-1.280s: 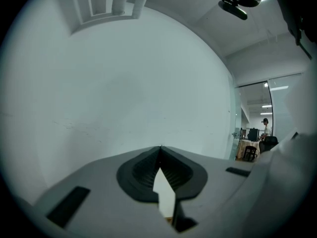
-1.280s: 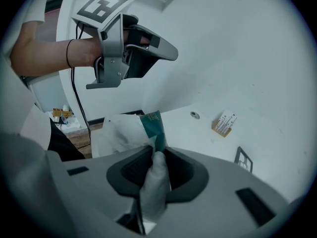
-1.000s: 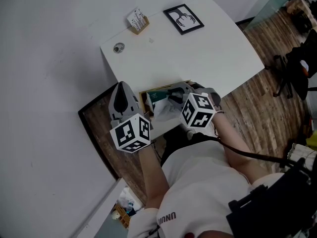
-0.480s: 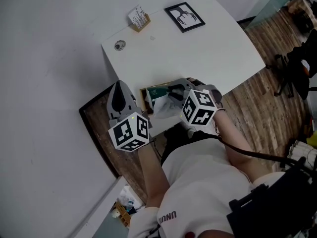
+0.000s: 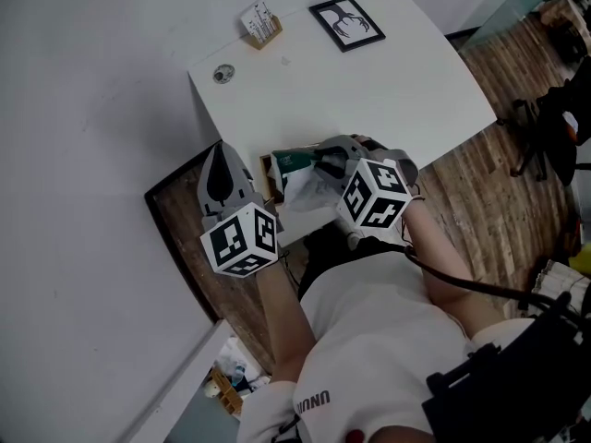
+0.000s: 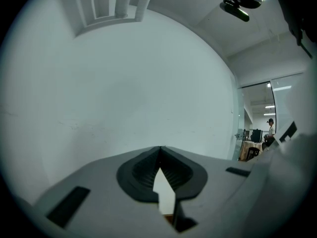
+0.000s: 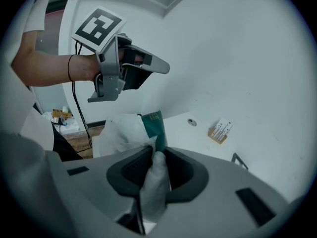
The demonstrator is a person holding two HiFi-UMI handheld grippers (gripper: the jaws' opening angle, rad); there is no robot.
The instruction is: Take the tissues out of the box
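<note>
The right hand-held gripper [image 7: 157, 151] had its jaws pinched on a tissue [image 7: 121, 133], the white wad bunched between the pads and spilling out of the green box [image 7: 151, 124]. The box sat at the counter's [image 5: 388, 90] near edge, about 7 o'clock on the top. At 9 o'clock of the box, just off the counter, the left hand-held gripper [image 5: 222, 155] hung with its jaws closed tip to tip, nothing between them. A frame [image 5: 346, 23] lay at the counter's 12 o'clock, a card holder [image 5: 261, 24] at 11.

The tissue [image 7: 152, 182] is white, its box [image 7: 151, 125] dark green. At one o'clock on the white table [image 5: 397, 90] lies a black-framed picture [image 5: 346, 22].
</note>
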